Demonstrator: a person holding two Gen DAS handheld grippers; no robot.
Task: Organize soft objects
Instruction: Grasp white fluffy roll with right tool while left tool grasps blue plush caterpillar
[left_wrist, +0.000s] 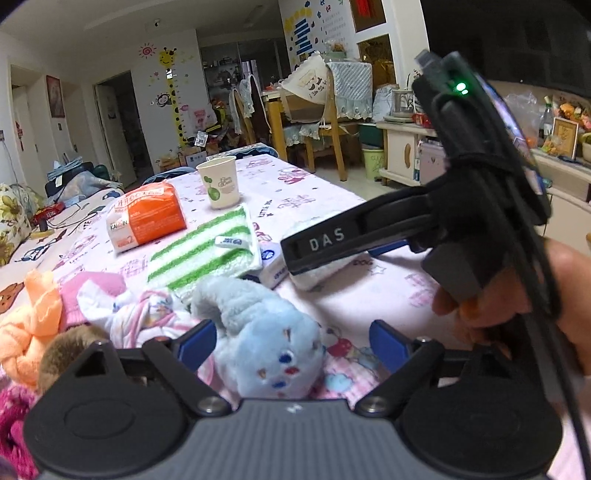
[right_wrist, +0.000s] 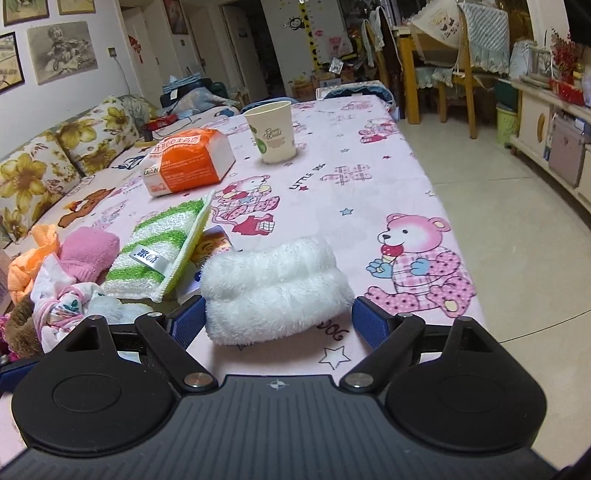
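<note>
A light blue plush toy (left_wrist: 266, 343) lies on the pink tablecloth (left_wrist: 295, 195) between the open fingers of my left gripper (left_wrist: 295, 341), nearer the left pad. A folded white fluffy towel (right_wrist: 273, 284) lies between the open fingers of my right gripper (right_wrist: 277, 321), touching the left pad. A green-striped cloth (left_wrist: 207, 247) (right_wrist: 162, 251) lies beyond. To the left is a heap of soft things: a pink sock (right_wrist: 88, 251), an orange cloth (left_wrist: 29, 325), a patterned white garment (left_wrist: 144, 317). The right gripper also shows in the left wrist view (left_wrist: 321, 247), over the white towel.
An orange tissue pack (left_wrist: 147, 218) (right_wrist: 188, 162) and a paper cup (left_wrist: 219, 182) (right_wrist: 273, 131) stand farther back. A small box (right_wrist: 214, 247) lies under the striped cloth. The table's right edge drops to tiled floor (right_wrist: 517, 240). A flowered sofa (right_wrist: 55, 155) is on the left.
</note>
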